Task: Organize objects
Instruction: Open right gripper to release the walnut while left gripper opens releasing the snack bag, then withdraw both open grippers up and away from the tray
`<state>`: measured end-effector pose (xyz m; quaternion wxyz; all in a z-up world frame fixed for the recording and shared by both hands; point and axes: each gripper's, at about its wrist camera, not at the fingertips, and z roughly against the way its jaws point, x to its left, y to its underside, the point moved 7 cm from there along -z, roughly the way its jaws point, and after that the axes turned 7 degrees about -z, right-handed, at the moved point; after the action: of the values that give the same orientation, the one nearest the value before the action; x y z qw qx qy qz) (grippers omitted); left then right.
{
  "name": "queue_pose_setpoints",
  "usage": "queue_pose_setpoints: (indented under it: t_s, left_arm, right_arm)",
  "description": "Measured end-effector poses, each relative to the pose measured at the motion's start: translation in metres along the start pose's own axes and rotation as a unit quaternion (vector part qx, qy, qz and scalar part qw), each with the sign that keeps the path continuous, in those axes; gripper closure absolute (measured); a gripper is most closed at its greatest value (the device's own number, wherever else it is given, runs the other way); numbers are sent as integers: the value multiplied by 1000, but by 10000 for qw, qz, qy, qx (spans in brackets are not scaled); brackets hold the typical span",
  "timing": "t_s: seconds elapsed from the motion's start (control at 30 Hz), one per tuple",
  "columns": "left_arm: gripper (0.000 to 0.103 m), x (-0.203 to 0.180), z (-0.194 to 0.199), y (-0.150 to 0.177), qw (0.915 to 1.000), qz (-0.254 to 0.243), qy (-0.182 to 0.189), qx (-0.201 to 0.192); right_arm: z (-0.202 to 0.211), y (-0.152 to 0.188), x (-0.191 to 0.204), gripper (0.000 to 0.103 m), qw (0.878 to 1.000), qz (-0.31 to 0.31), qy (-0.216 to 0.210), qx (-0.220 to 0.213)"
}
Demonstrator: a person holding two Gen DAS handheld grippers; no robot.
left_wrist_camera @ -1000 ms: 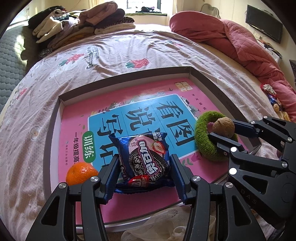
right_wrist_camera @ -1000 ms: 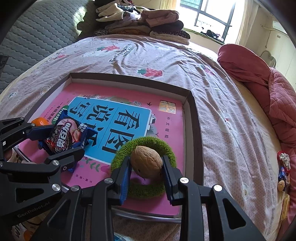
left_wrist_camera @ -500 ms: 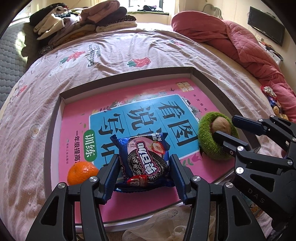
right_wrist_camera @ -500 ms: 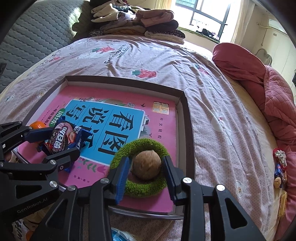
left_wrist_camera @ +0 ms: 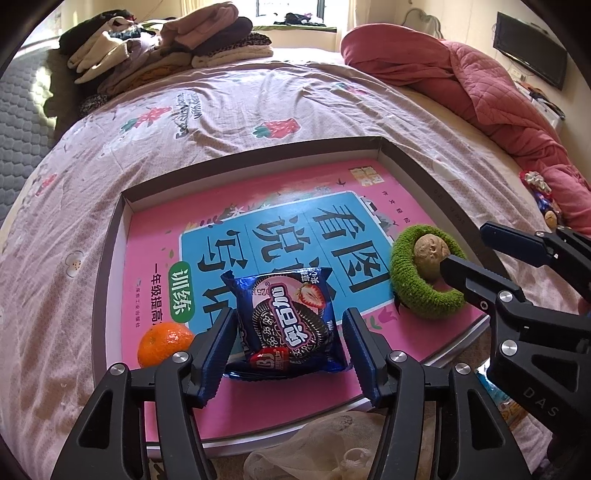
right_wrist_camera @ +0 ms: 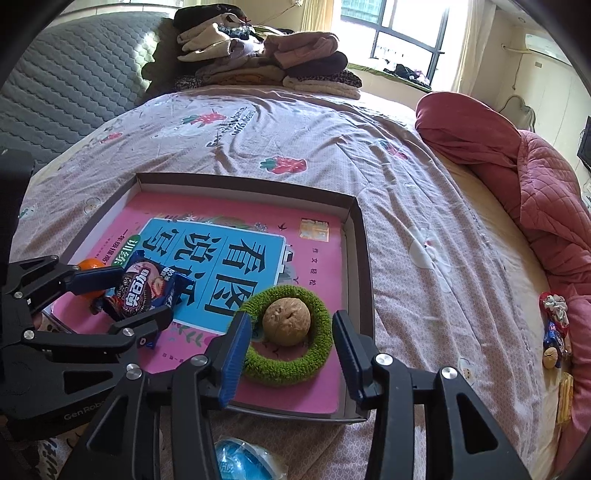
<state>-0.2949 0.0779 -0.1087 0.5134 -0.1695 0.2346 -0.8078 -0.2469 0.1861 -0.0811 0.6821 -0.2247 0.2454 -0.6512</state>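
Right tongs (right_wrist_camera: 291, 354) just opened, releasing walnut (right_wrist_camera: 286, 322).

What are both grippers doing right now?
Left gripper: open, jaws just widened, straddling the blue cookie packet.
Right gripper: open, jaws just widened, brown walnut released inside green fuzzy ring.

A wide bed (right_wrist_camera: 332, 147) fills the room, spread with a pale pink sheet printed with strawberries, and a rumpled red quilt (right_wrist_camera: 517, 166) is heaped along its right side. A pile of folded clothes (right_wrist_camera: 266, 62) sits at the far end beside a grey quilted headboard (right_wrist_camera: 66, 81), and behind them a dark-framed window (right_wrist_camera: 399, 33) with light curtains lets in bright daylight. In the left wrist view a flat black television (left_wrist_camera: 532, 48) hangs on the cream wall at the right.
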Motion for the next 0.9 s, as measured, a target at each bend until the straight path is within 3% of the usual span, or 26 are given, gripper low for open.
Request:
queue_pose_setpoints:
  t_s: [0.4,0.5,0.9]
  left_arm:
    - [41,1,25,-6,9997,33,-16,-235]
    - [35,2,33,-7,9996,71,-22,-288]
    - [30,16,82,-6,9976,294,-172,-602]
  right_arm:
    - [16,1,0,56,9999,-43,-22,-104]
    - [22,0,1,55,9999,-54,-32,-134]
    - [57,-2,12,52,9992,5,-152,-382]
